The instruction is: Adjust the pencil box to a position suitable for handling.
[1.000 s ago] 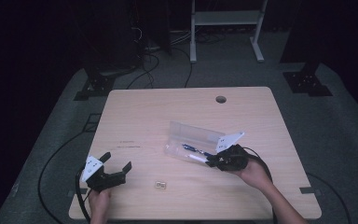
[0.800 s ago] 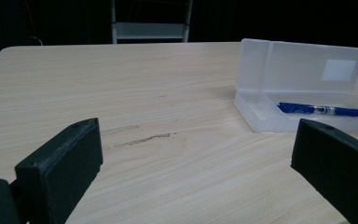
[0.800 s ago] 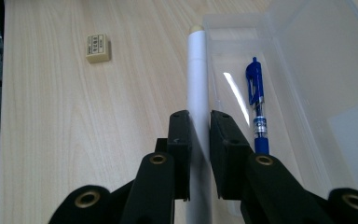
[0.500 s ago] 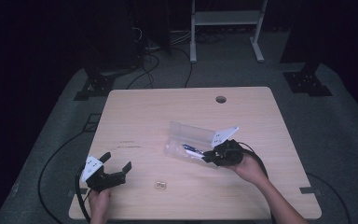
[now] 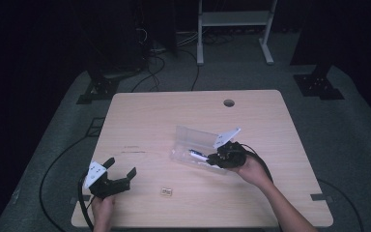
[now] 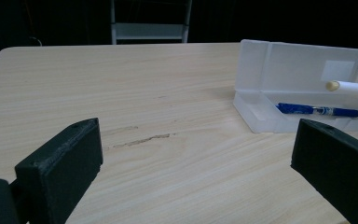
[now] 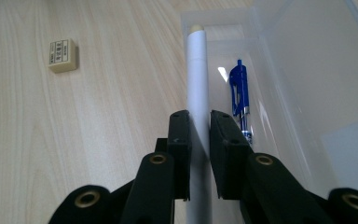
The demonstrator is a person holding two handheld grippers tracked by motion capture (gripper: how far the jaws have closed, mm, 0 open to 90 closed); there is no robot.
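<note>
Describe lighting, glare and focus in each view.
High view: dim and soft, dark surround, lit table. Left gripper view: near jaws blurred, clear case sharp. Right gripper view: even light, small glare beside the blue pen, white pen sharp.

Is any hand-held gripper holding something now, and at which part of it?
The right hand-held gripper grips a white pen on its barrel, tip over the open case. The left hand-held gripper is open and holds nothing.

L tongs (image 5: 121,170) agape – R tongs (image 7: 199,122) clamped
</note>
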